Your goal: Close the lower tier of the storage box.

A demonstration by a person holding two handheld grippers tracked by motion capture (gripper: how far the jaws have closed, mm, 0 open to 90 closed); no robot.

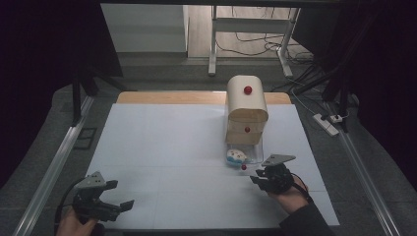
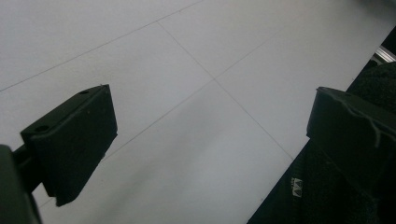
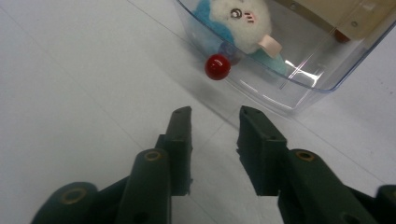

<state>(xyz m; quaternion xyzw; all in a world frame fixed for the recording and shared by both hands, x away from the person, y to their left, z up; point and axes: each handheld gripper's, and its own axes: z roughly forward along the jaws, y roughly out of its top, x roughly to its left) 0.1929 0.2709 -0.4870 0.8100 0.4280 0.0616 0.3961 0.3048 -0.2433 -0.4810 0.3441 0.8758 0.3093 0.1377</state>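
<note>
Drawer [image 3: 299, 88]: clear, pulled out, red knob [image 3: 217, 66], plush toy [image 3: 243, 21] inside | right gripper [image 3: 215, 119]: narrowed, empty | left gripper [image 2: 210, 135]: wide apart

clear plastic drawer [image 3: 299, 79] with red knob [image 3: 217, 66], pulled out, blue-white plush toy [image 3: 243, 23] inside, near table's right edge

White-covered table [image 1: 162, 147] bears a wooden drawer cabinet [image 1: 246, 110].

gripper [image 3: 215, 122] (empty), red knob [image 3: 217, 66], plush toy [image 3: 238, 18]
</note>
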